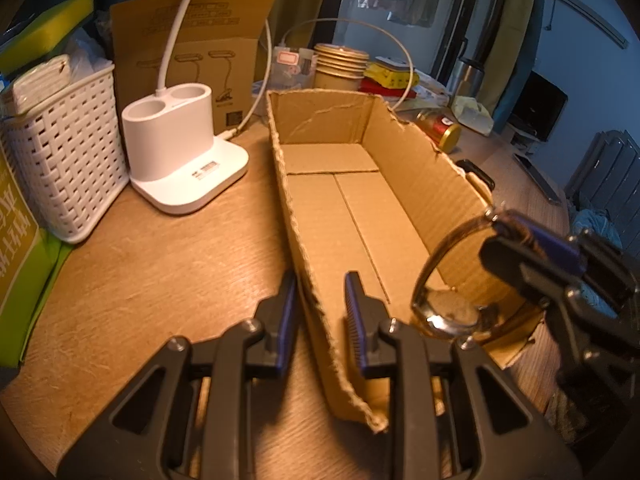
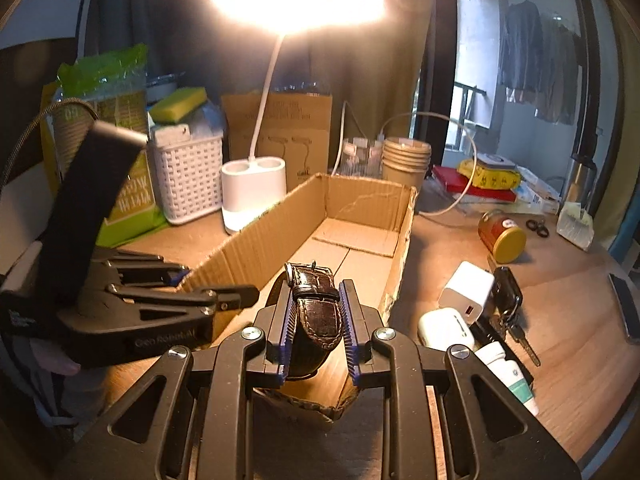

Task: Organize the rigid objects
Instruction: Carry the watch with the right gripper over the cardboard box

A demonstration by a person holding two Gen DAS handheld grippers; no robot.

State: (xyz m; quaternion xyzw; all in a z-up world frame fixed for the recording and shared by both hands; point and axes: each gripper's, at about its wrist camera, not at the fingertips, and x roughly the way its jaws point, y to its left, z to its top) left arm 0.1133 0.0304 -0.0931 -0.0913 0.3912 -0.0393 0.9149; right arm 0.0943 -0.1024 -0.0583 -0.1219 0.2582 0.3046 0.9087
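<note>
The right claw (image 2: 316, 322) is clenched on a wristwatch (image 2: 316, 312), its blue ribbed pads pressing either side of the dark brown leather strap; the watch hangs over the near end of the open cardboard box (image 2: 360, 208), above its floor. The left claw (image 1: 320, 320) is clamped on the box's torn near-left wall (one pad outside, one inside). From the left wrist view the wristwatch's case (image 1: 452, 316) hangs low under the right claw, inside the box. A white charger (image 2: 466, 292), earbud case (image 2: 444, 328) and keys (image 2: 508, 304) lie on the wooden surface (image 2: 560, 320), right of the box.
</note>
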